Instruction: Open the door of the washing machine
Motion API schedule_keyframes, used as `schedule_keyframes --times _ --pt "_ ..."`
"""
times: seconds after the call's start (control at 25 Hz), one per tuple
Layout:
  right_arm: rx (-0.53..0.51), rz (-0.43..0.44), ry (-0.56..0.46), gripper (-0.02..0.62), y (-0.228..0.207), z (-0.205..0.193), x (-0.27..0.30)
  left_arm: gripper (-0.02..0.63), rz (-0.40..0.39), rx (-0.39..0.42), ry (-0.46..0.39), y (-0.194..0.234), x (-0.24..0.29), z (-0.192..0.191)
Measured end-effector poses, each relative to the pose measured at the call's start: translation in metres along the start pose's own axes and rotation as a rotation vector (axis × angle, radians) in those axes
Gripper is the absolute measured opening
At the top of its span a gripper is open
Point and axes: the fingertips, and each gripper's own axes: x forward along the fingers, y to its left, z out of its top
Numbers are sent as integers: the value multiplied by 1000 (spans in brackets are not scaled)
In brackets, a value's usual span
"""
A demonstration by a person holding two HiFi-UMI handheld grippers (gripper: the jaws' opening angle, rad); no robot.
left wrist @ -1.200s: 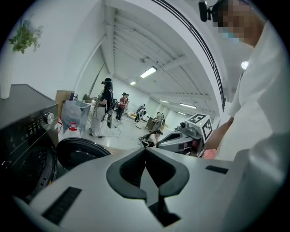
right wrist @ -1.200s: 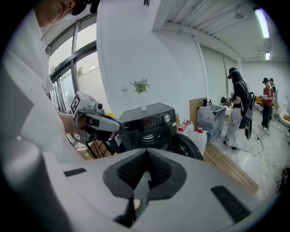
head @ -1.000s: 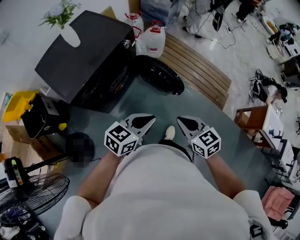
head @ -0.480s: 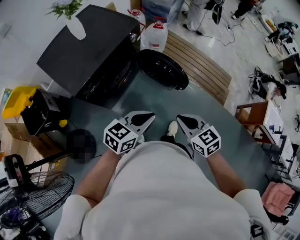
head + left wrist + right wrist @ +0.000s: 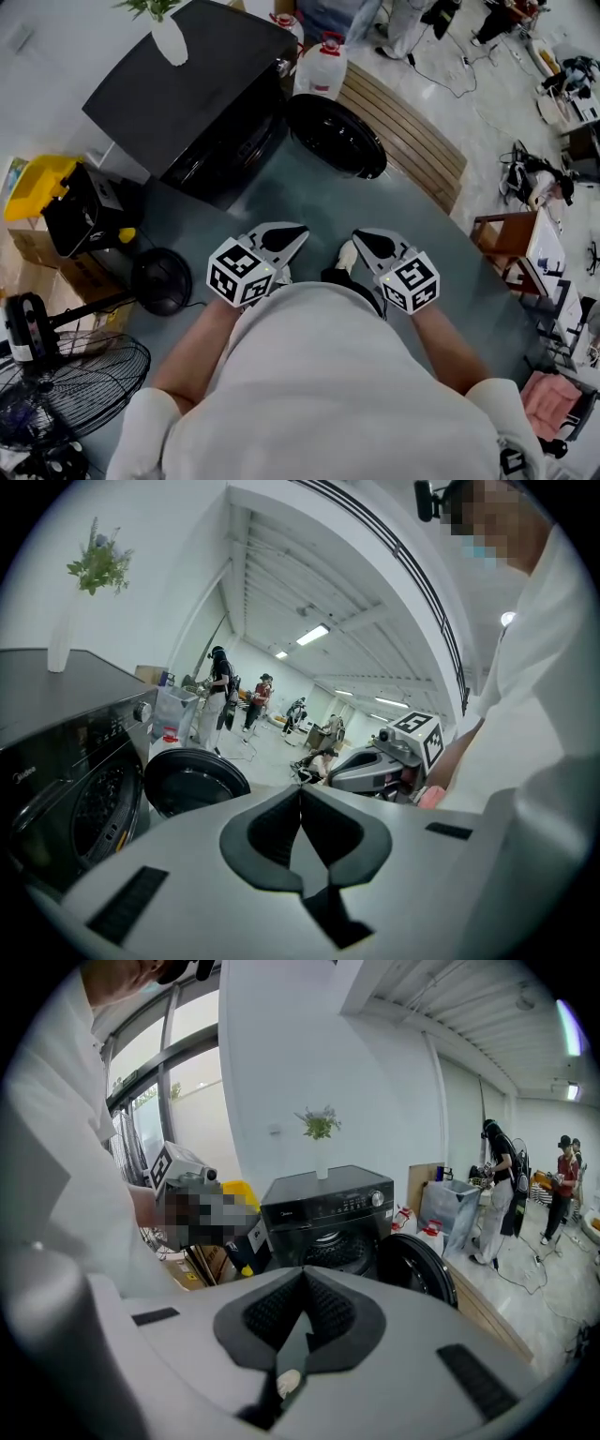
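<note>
Grey floor [image 5: 412, 234] lies open between the washer [image 5: 187, 84], its door [image 5: 337, 139] swung wide, and the left claw [image 5: 300, 230] and right claw [image 5: 357, 235], both closed, empty.

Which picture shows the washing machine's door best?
The head view: the whole round door shows from above, swung wide open beside the washing machine. Both gripper views lose its lower part: the left shows its inner face, the right shows it aslant.

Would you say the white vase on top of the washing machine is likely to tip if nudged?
Probably: the vase looks tall and narrow, with a plant spreading above it, so likely top-heavy. It stands on the washing machine's smooth top, so it might also slide.
</note>
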Motion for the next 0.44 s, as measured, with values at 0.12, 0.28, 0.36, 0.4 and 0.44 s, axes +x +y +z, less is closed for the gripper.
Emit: schedule_keyframes --times 0.12,0.28,0.36,0.4,0.44 --pt "-14 5 3 6 4 2 6 17 9 -1 -6 4 -7 -3" --pt "-34 16 11 6 6 4 12 17 26 -4 -12 9 -13 -4" --pt "-42 22 12 6 6 6 15 17 36 0 -11 13 -13 -4" --pt "-45 24 13 6 5 6 16 17 41 1 -11 14 -14 -4" --pt "-49 26 13 6 4 6 17 17 45 2 -11 16 -14 -4"
